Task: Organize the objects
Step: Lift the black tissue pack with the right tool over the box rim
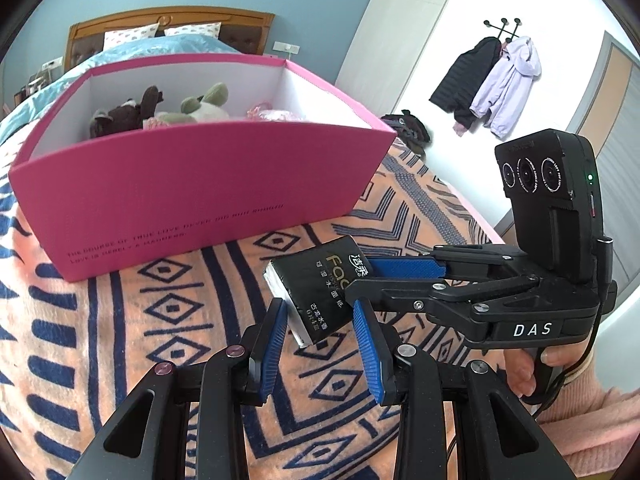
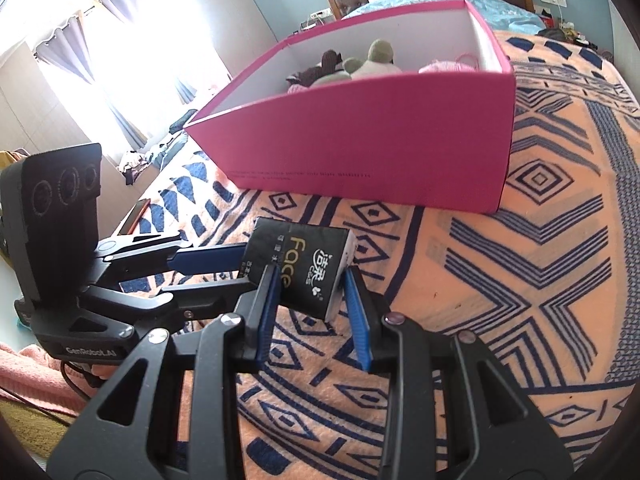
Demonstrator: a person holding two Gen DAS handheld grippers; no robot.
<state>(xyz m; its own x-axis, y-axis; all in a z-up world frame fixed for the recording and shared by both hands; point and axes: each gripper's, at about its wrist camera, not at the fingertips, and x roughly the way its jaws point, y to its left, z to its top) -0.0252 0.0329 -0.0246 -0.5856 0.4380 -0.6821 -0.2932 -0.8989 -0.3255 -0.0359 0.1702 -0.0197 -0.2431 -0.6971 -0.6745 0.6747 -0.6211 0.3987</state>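
Both wrist views close, angled down over bed; share pink box [image 1: 192, 184] [image 2: 380, 156].

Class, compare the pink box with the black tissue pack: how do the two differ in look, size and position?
The pink box is far larger than the black tissue pack. The box is open-topped with soft toys inside; the pack is sealed. The box rests on the patterned blanket; the pack is held tilted above it between both grippers' jaws. Both are rectangular.

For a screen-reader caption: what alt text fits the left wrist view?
Both grippers, left and right, clamp one black tissue pack above a patterned blanket. Behind stands an open pink box holding plush toys.
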